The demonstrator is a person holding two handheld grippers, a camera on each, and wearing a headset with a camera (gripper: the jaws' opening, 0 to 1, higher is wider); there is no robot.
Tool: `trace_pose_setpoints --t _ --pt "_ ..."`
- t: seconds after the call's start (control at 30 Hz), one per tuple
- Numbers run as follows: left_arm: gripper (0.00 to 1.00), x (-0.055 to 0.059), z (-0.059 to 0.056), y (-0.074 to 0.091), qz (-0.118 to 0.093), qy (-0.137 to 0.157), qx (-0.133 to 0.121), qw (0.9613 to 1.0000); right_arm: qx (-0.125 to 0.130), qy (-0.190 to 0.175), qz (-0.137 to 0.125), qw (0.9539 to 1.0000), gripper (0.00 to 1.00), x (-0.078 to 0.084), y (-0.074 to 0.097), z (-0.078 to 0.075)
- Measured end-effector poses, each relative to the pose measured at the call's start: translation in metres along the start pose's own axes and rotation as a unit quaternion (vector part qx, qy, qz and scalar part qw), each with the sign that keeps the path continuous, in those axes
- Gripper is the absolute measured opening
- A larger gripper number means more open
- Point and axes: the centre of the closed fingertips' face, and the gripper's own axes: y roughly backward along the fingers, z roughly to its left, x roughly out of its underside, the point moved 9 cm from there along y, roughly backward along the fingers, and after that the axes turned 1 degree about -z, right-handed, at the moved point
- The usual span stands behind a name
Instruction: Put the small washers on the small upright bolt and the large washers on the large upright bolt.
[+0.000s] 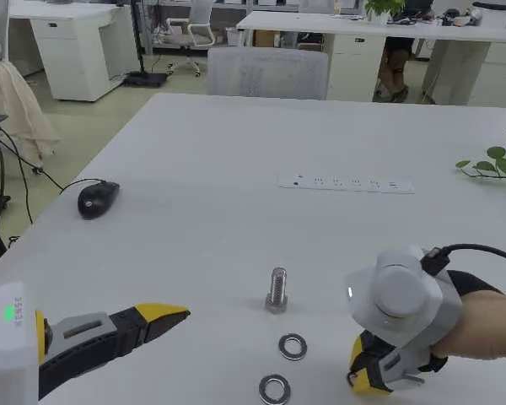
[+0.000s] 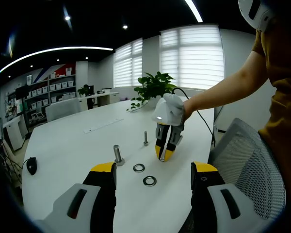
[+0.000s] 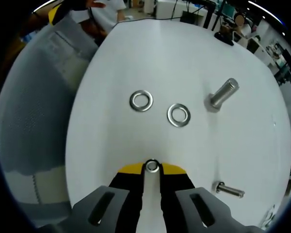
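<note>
Over the white table, the left gripper idles with fingers spread, the right gripper has its fingers clenched, the large bolt and two large washers wait, and the small bolt nearby looks next: the right-held small washer wants centring above its tip.

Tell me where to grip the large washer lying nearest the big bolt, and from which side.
Pinch the washer across its ring on the edge facing away from the large bolt, with one jaw tip in the hole and one outside, coming straight down. It lies flat on the table, so a sideways approach would probably just push it.
</note>
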Motion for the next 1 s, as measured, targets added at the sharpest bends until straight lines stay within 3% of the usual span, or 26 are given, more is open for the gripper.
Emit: trace_pose_setpoints --t 1.0 --pt "0.61 0.000 -0.002 -0.004 0.001 -0.004 0.008 1.0000 0.035 -0.029 -0.005 0.9989 0.12 0.018 0.028 -0.013"
